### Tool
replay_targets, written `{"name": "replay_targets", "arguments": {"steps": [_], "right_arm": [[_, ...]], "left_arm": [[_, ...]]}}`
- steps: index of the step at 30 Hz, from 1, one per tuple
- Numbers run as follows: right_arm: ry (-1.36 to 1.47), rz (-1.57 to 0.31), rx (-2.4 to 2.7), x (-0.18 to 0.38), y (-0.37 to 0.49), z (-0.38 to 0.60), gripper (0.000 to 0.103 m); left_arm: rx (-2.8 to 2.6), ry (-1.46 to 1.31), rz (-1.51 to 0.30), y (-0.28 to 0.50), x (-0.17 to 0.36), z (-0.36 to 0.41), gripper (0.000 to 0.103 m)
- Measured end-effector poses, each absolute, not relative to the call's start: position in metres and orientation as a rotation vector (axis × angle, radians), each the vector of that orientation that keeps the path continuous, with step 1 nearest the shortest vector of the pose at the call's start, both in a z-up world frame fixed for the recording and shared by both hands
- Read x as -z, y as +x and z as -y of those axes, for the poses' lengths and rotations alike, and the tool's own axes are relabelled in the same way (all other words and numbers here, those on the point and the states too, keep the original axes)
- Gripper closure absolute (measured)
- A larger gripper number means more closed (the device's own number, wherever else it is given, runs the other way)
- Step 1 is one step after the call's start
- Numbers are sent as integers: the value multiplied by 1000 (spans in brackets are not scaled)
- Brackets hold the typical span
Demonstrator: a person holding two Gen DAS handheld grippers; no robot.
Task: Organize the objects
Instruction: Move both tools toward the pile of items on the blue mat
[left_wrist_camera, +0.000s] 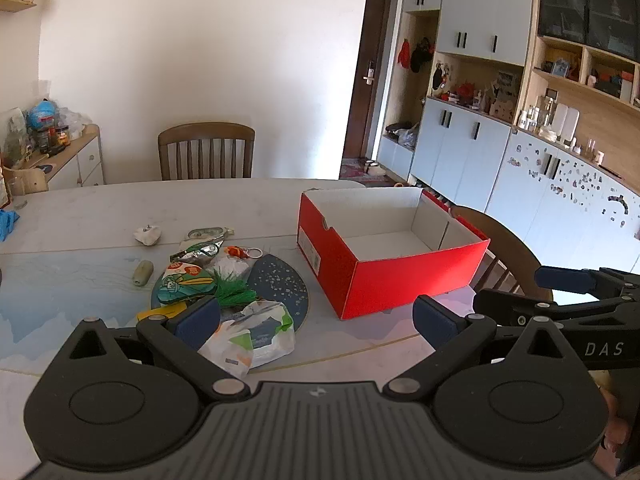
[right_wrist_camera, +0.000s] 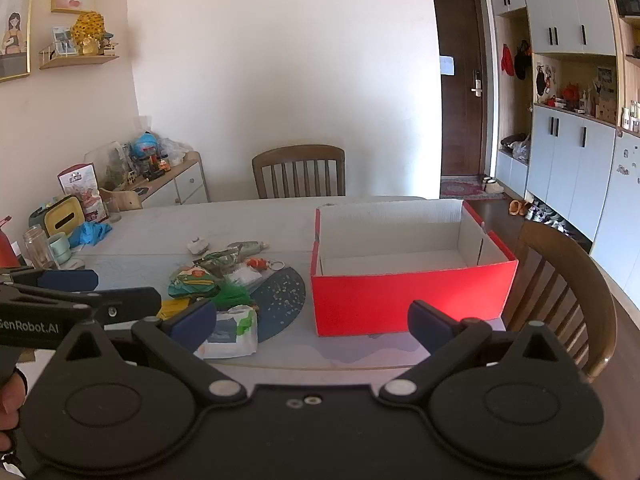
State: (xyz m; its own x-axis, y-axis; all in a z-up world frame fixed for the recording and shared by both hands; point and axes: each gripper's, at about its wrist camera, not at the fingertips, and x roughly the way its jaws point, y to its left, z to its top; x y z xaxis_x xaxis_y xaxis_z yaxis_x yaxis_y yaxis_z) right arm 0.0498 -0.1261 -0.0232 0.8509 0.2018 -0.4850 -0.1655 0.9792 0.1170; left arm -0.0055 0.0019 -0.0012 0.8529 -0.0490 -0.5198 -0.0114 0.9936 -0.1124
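Observation:
An open red box (left_wrist_camera: 400, 280) (right_wrist_camera: 408, 300) with a white, empty inside stands on the table's right half. Left of it lies a pile of small things: a white wipes pack (left_wrist_camera: 252, 336) (right_wrist_camera: 232, 332), a green tassel (left_wrist_camera: 232, 284) (right_wrist_camera: 232, 294), a green cartoon pouch (left_wrist_camera: 184, 282) (right_wrist_camera: 194, 282), a foil packet (left_wrist_camera: 198, 252), an orange keyring toy (left_wrist_camera: 238, 252) (right_wrist_camera: 258, 264), a white lump (left_wrist_camera: 147, 235) and a grey-green cylinder (left_wrist_camera: 143, 273). My left gripper (left_wrist_camera: 316, 314) is open and empty above the table's near edge. My right gripper (right_wrist_camera: 312, 320) is open and empty, beside it.
A round dark mat (left_wrist_camera: 280, 284) lies under the pile. Wooden chairs stand at the far side (left_wrist_camera: 206, 150) and at the right (right_wrist_camera: 560, 288). Jars, a tissue box and a blue glove (right_wrist_camera: 90, 234) crowd the table's left end. Cabinets (left_wrist_camera: 520, 160) line the right wall.

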Motion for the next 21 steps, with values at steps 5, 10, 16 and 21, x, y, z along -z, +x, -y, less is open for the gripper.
{"name": "replay_targets", "arguments": {"steps": [5,10,16,21], "right_arm": [[70,-511,-200,21,48,125,1],[71,-509,-203,21,48,126,1],[69,-507,-198,20,46,126,1],[62,-506,-191,20,46,125,2]], "left_arm": [[16,-121,-546,-9,-1,-3,0],[14,-131,-548,-12,-1,-3,0],[15,-138,-543,-15,-3,-3,0],[57,-147,-528,-18,-5,0,0]]}}
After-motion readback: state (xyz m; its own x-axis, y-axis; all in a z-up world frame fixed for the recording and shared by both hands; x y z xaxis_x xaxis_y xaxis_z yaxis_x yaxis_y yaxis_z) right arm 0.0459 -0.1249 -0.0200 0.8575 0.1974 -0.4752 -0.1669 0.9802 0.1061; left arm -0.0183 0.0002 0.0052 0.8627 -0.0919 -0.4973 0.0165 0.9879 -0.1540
